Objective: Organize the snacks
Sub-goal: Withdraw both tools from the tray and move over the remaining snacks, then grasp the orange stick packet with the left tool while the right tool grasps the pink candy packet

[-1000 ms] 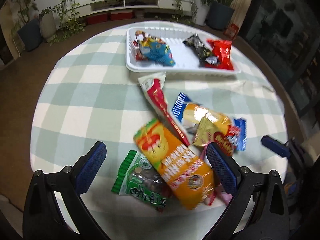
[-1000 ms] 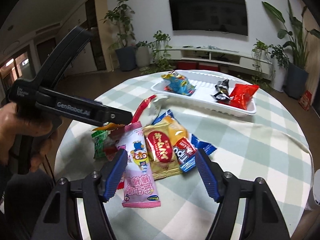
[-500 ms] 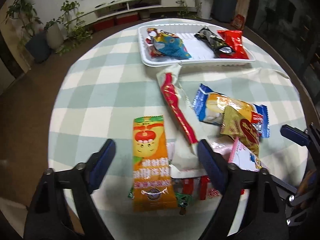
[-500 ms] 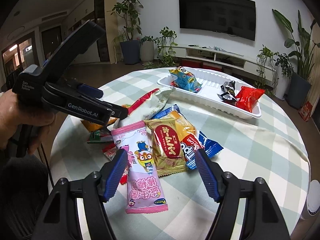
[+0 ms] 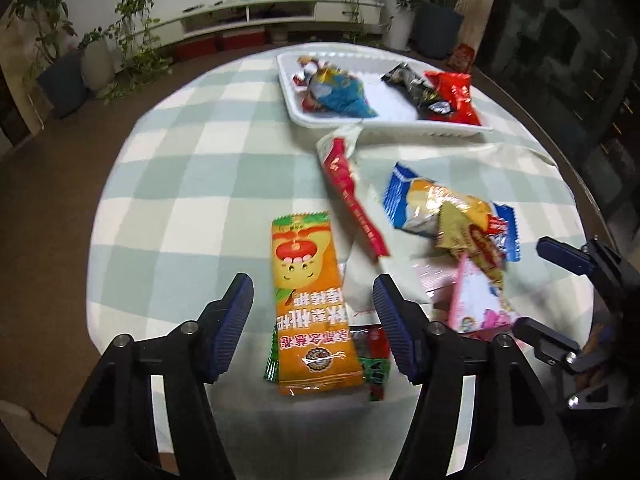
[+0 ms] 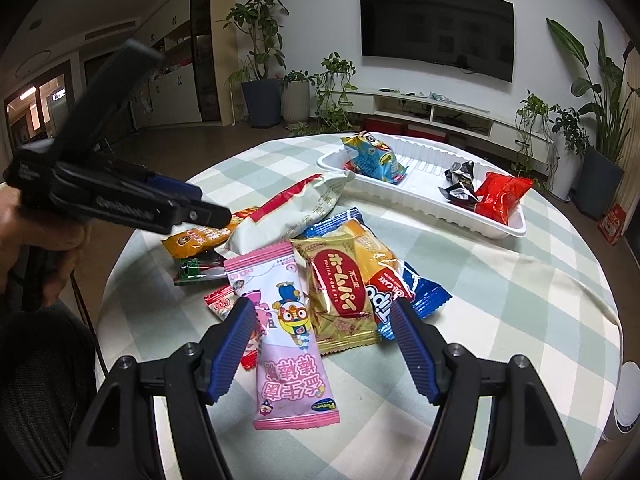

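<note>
The tray (image 5: 436, 130) at the table's (image 5: 180, 184) far edge holds a blue bag (image 5: 344, 94), black packet (image 5: 416, 90) and red packet (image 5: 454, 96). The left gripper (image 5: 312, 312), jaws open, straddles the orange pack (image 5: 308, 300); the right gripper (image 6: 324, 344), jaws open, straddles the pink pack (image 6: 284, 336), near edge.

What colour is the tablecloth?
The tablecloth is pale green and white check, clearest in the left wrist view.
</note>
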`<state>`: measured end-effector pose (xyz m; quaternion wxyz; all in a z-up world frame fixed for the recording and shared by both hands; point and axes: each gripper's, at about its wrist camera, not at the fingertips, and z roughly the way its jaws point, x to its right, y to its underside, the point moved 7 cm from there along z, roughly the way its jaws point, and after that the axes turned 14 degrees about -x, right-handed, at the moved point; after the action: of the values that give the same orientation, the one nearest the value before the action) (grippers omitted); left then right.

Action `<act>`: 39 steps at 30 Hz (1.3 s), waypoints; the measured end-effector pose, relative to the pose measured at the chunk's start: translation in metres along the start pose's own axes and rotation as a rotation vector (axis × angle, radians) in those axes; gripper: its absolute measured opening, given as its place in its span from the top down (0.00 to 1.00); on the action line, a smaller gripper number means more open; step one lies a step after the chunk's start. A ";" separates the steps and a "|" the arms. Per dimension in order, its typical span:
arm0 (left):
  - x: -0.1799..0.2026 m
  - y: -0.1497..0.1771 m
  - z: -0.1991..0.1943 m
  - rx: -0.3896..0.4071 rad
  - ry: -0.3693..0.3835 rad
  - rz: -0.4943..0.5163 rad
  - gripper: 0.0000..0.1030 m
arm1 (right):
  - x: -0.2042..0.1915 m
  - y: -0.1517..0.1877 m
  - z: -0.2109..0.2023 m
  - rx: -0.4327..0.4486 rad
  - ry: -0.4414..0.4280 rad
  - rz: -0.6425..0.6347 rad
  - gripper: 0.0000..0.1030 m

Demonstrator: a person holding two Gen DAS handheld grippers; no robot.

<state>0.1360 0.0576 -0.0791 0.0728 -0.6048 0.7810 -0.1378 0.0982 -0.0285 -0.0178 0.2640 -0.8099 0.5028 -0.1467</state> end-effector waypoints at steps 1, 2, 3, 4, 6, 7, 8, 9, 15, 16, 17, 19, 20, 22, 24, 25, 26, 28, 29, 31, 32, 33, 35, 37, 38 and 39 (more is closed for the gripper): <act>0.000 0.000 0.004 -0.005 -0.002 0.004 0.41 | -0.001 0.000 0.000 0.000 0.003 -0.005 0.29; 0.001 0.000 0.008 -0.013 -0.001 0.010 0.41 | -0.001 0.000 0.001 -0.003 0.006 -0.009 0.29; 0.002 -0.001 0.011 -0.019 0.002 0.011 0.41 | -0.001 0.001 0.002 -0.007 0.008 -0.008 0.29; 0.001 -0.002 0.013 -0.023 0.001 0.010 0.41 | 0.000 0.001 0.003 -0.010 0.007 -0.006 0.29; -0.001 -0.004 0.016 -0.026 -0.006 0.005 0.41 | 0.001 0.002 0.004 -0.012 0.007 -0.003 0.29; -0.002 -0.005 0.018 -0.027 -0.005 0.002 0.46 | 0.001 0.002 0.004 -0.014 0.008 -0.002 0.30; -0.003 -0.006 0.020 -0.029 -0.005 0.001 0.58 | 0.001 0.002 0.005 -0.016 0.007 -0.003 0.30; -0.006 -0.007 0.022 -0.037 -0.009 0.001 0.62 | 0.000 0.002 0.006 -0.020 0.007 -0.004 0.31; -0.011 -0.005 0.033 -0.064 -0.039 0.008 0.63 | -0.001 0.004 0.009 -0.034 0.007 -0.008 0.32; -0.011 -0.004 0.034 -0.066 -0.045 0.012 0.63 | -0.001 0.004 0.009 -0.034 0.007 -0.007 0.32; -0.011 -0.004 0.035 -0.064 -0.049 0.018 0.63 | -0.001 0.004 0.009 -0.033 0.008 -0.008 0.32; -0.011 -0.004 0.037 -0.063 -0.056 0.022 0.63 | -0.002 0.004 0.010 -0.033 0.008 -0.010 0.32; -0.011 -0.004 0.037 -0.059 -0.058 0.024 0.63 | -0.002 0.004 0.010 -0.034 0.007 -0.009 0.32; -0.011 -0.004 0.037 -0.047 -0.058 0.027 0.63 | -0.002 0.004 0.011 -0.037 0.007 -0.010 0.32; -0.012 -0.004 0.036 -0.035 -0.050 0.023 0.63 | -0.001 0.004 0.011 -0.040 0.007 -0.010 0.33; -0.012 -0.004 0.035 -0.033 -0.048 0.023 0.64 | -0.001 0.004 0.012 -0.042 0.007 -0.010 0.33; -0.012 -0.004 0.034 -0.030 -0.047 0.023 0.65 | -0.001 0.005 0.012 -0.043 0.007 -0.009 0.33; -0.012 -0.004 0.032 -0.016 -0.043 0.021 0.65 | 0.000 0.005 0.012 -0.041 0.010 -0.007 0.33; -0.012 -0.004 0.031 -0.014 -0.040 0.021 0.65 | 0.000 0.005 0.011 -0.041 0.011 -0.006 0.33; -0.012 -0.003 0.030 -0.009 -0.036 0.019 0.65 | 0.001 0.004 0.011 -0.039 0.018 -0.005 0.33; -0.012 -0.003 0.030 -0.007 -0.034 0.017 0.65 | 0.002 0.004 0.012 -0.039 0.019 -0.006 0.33; -0.013 -0.002 0.029 -0.002 -0.029 0.013 0.65 | 0.002 0.004 0.012 -0.037 0.018 -0.006 0.33; -0.014 0.000 0.027 0.006 -0.019 0.007 0.65 | 0.001 0.004 0.012 -0.036 0.009 -0.009 0.33; -0.016 0.001 0.025 0.018 -0.003 -0.004 0.65 | -0.002 0.002 0.011 -0.025 -0.019 -0.015 0.33; -0.017 0.002 0.023 0.023 0.010 -0.010 0.65 | -0.004 0.001 0.010 -0.018 -0.033 -0.023 0.33; -0.019 0.003 0.022 0.028 0.019 -0.016 0.65 | -0.006 0.001 0.010 -0.017 -0.041 -0.031 0.33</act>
<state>0.1438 0.0735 -0.1020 0.0724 -0.6088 0.7746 -0.1550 0.0992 -0.0207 -0.0262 0.2650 -0.8226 0.4859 -0.1301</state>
